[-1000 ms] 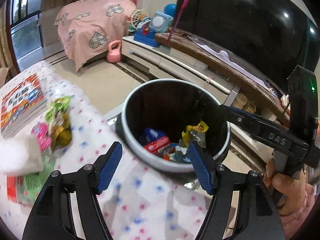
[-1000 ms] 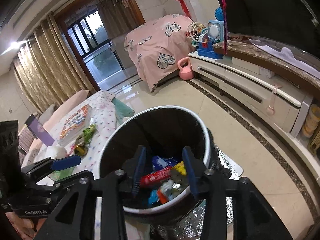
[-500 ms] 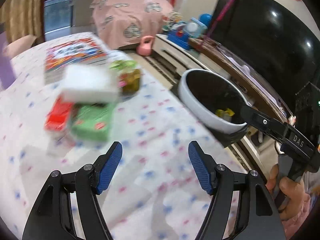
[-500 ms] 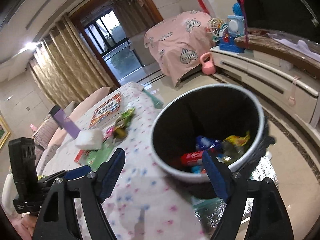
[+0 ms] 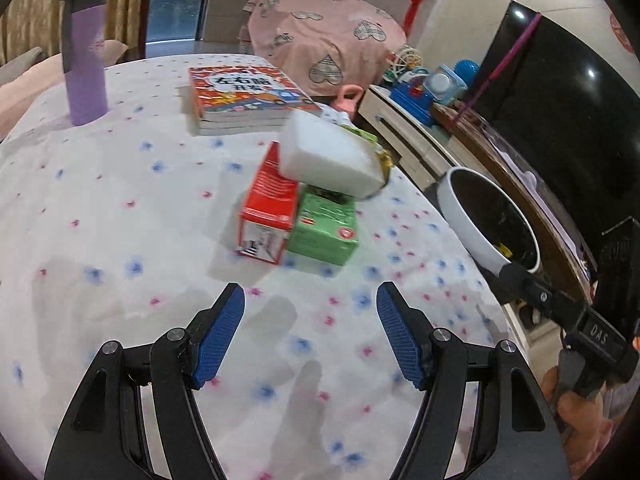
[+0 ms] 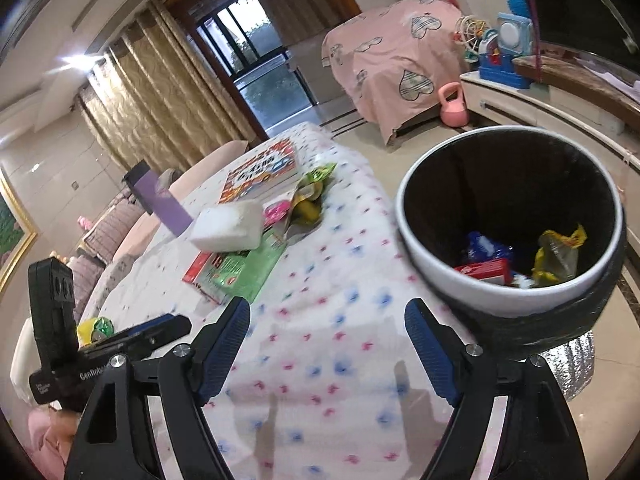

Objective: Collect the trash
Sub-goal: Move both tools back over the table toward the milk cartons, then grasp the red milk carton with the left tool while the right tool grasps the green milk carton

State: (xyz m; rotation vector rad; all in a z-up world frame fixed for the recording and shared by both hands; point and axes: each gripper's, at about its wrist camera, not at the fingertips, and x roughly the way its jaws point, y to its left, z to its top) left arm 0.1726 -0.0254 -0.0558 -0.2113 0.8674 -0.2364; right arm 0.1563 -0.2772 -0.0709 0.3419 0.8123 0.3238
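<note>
A white-rimmed trash bin (image 6: 436, 248) with a black liner stands beside the table and holds several wrappers (image 6: 556, 252); it also shows in the left wrist view (image 5: 468, 220). On the flowered tablecloth lie a red box (image 5: 270, 200), a green box (image 5: 326, 224), a white foam block (image 5: 328, 156) on top of them, and crumpled green and yellow wrappers (image 6: 310, 196). My left gripper (image 5: 310, 336) is open and empty above the cloth, short of the boxes. My right gripper (image 6: 328, 352) is open and empty over the table edge beside the bin.
A stack of books (image 5: 240, 96) and a purple tumbler (image 5: 84, 56) stand further back on the table. A small green and yellow item (image 6: 94, 328) lies at the table's left. A TV cabinet with toys (image 5: 432, 88) and a pink-covered piece of furniture (image 6: 384, 60) stand beyond.
My left gripper swung from over the bin to over the table, facing the boxes. My right gripper opened wide, let its wrapper go into the bin and pulled back.
</note>
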